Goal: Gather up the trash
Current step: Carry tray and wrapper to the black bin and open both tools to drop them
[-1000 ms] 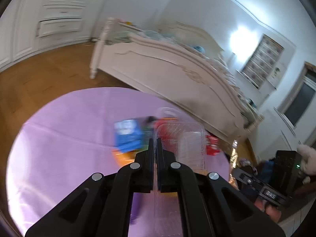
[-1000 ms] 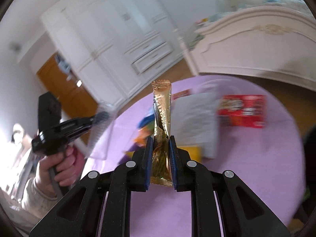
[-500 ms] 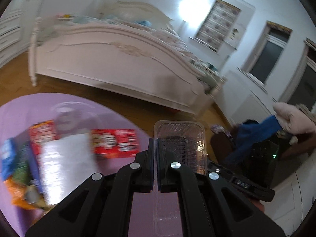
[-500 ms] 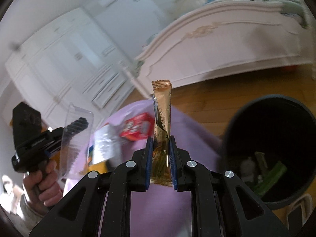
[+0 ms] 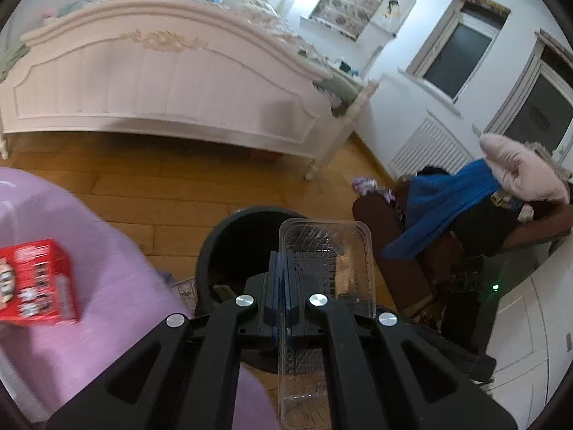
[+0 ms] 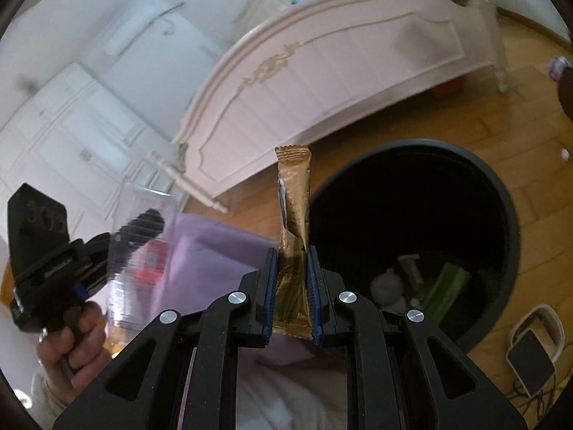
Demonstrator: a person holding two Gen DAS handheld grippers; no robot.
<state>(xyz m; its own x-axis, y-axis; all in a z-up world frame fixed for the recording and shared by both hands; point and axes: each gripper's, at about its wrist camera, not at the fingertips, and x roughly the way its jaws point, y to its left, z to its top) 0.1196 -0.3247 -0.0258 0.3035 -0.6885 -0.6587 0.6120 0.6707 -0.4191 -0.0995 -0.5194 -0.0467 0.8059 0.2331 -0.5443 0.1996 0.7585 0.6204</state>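
Observation:
My left gripper [image 5: 283, 279] is shut on the rim of a clear plastic tray [image 5: 326, 247], which sticks up over the black trash bin [image 5: 229, 229] on the wooden floor. Pinched upright in my right gripper [image 6: 292, 268] is a gold snack wrapper [image 6: 293, 193], just left of the bin [image 6: 501, 215]. Inside the bin lie a green packet [image 6: 447, 283] and some pale scraps. In the right wrist view the left gripper [image 6: 143, 222] with the blurred clear tray [image 6: 139, 251] shows at the left, held by a person's hand [image 6: 75, 344].
A purple cloth [image 5: 107, 286] covers the table at the left, with a red box [image 5: 35, 283] on it. A white bed [image 5: 161, 82] stands behind. A chair with blue fabric [image 5: 447, 208] is at the right. A small white device [image 6: 533, 344] lies on the floor.
Both grippers have swung away from the purple table toward the black bin and tilted lower, each keeping its item. The bin now fills much of both views.

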